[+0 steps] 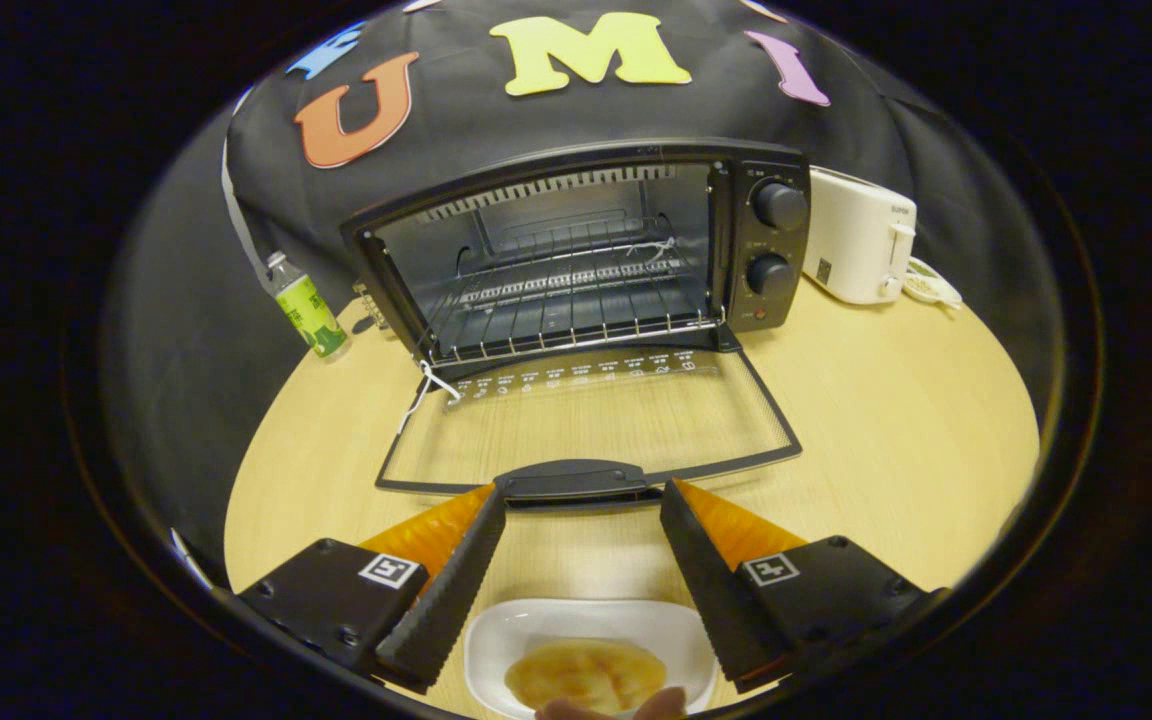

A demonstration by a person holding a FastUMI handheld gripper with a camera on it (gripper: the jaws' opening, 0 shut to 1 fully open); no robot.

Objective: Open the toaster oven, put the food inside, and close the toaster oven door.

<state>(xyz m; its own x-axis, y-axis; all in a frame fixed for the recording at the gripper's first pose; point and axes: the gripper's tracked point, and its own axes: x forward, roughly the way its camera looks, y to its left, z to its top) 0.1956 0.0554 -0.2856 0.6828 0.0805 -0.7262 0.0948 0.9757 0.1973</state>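
1. The toaster oven (576,250) stood in the middle of the frame on the wooden table (886,420), with its glass door (586,425) dropped flat toward the gripper.
2. The gripper (583,500) had its fingers spread wide, pinching nothing, with the door handle (576,482) just past the tips.
3. The food (586,675) lay on a white plate (496,640) low in the frame, between the fingers; the plate's near side was cut off.
4. Someone's fingertips (626,708) peeked in at the bottom.
5. A white toaster (861,245) sat at the upper right and a bottle (308,308) at the left.
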